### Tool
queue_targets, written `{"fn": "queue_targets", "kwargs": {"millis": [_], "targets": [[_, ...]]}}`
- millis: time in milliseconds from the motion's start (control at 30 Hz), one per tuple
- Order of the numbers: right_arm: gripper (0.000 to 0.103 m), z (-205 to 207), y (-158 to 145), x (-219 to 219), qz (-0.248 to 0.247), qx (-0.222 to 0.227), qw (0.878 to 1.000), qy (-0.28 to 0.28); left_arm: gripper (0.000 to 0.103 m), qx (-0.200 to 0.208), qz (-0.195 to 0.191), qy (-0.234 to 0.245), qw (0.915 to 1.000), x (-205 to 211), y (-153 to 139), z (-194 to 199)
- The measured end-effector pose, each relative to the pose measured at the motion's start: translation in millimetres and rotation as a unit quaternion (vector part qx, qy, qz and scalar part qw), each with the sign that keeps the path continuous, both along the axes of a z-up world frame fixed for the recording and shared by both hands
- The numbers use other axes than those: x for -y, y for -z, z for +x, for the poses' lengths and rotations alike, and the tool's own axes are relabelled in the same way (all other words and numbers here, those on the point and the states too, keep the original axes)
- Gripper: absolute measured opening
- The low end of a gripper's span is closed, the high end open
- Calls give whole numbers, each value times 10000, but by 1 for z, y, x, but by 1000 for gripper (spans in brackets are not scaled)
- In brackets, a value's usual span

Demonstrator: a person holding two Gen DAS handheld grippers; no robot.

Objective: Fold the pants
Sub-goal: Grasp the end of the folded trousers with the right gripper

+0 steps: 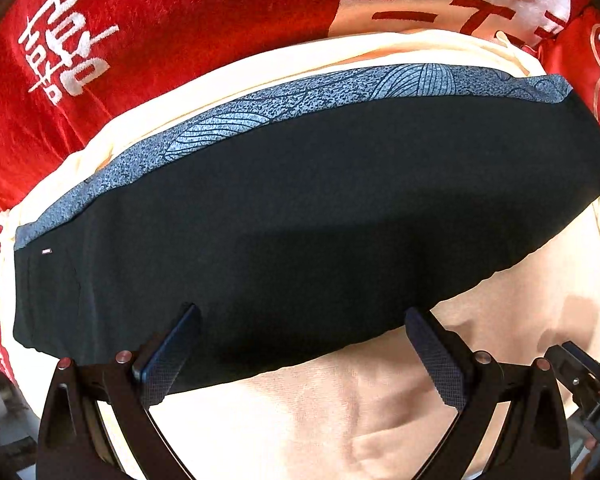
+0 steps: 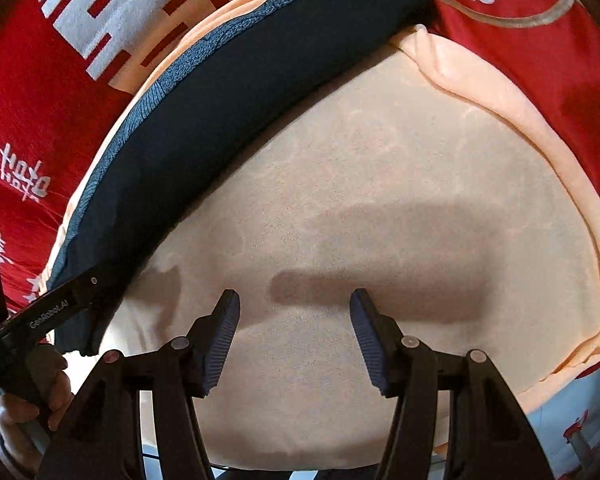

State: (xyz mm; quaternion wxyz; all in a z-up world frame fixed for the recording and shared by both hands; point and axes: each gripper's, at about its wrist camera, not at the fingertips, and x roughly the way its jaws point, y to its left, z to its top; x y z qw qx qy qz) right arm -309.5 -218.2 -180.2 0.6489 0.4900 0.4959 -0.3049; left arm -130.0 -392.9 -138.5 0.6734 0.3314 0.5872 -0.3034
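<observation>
The pants (image 1: 300,216) are black with a blue-grey patterned waistband (image 1: 260,108), and they lie folded in a long flat band on a peach blanket (image 1: 340,412). My left gripper (image 1: 300,320) is open and empty, its fingers hovering over the pants' near edge. In the right wrist view the pants (image 2: 220,120) lie at the upper left. My right gripper (image 2: 294,300) is open and empty over bare peach blanket (image 2: 380,180), to the right of the pants. The left gripper's body (image 2: 48,308), held by a hand, shows at the lower left of the right wrist view.
A red cloth (image 1: 160,20) with white characters lies under and around the blanket. A red embroidered cushion (image 2: 520,20) lies at the far right. The blanket's folded edge (image 2: 500,100) runs along the right side.
</observation>
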Motion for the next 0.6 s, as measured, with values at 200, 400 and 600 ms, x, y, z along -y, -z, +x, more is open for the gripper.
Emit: {"fn": "queue_targets", "kwargs": {"millis": [200, 400, 600], "targets": [[61, -3, -2, 10, 73, 187, 9997, 146, 103, 23, -33, 57, 10000, 14, -10, -4], [61, -18, -5, 19, 142, 462, 9978, 447, 103, 42, -95, 123, 9999, 25, -21, -9], [61, -24, -8, 33, 39, 882, 9937, 691, 103, 52, -170, 165, 9997, 34, -25, -14]]}}
